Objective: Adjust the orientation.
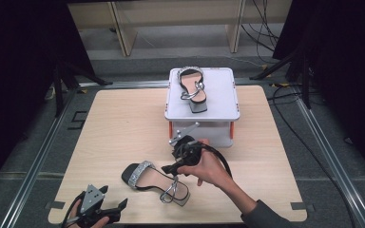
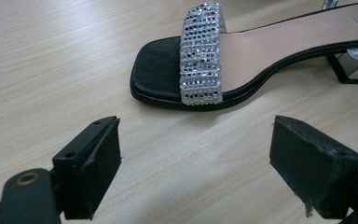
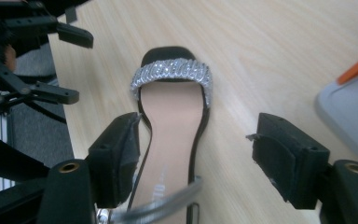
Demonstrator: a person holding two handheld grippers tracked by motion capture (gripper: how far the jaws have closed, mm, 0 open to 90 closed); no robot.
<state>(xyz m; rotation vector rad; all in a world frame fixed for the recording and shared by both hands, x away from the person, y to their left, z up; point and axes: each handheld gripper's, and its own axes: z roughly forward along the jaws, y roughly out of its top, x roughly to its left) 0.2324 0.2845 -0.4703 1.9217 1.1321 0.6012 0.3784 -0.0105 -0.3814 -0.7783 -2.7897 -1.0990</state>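
The right gripper (image 3: 196,158) has its jaws spread wide, and nothing is pinched between them. The sandal (image 3: 172,121) lies below the gap, its sole flat on the table (image 3: 270,51). The left-hand pad in the right gripper view sits just beside the sandal's edge; contact there cannot be confirmed from this angle. The silver ankle strap (image 3: 158,205) crosses the bottom of that view.

The left gripper (image 2: 196,163) is also open, jaws well apart, with bare tabletop between them. The sandal's black toe and glittering band (image 2: 200,56) lie just ahead of its jaws, not touching.

From the high view, the right gripper (image 1: 177,164) hovers over the heel end of the sandal (image 1: 154,183) near the front of the table. The left gripper (image 1: 107,209) rests at the front left edge. A second sandal (image 1: 193,90) stands on a white box (image 1: 223,104) at the far side of the table, well apart from both grippers.
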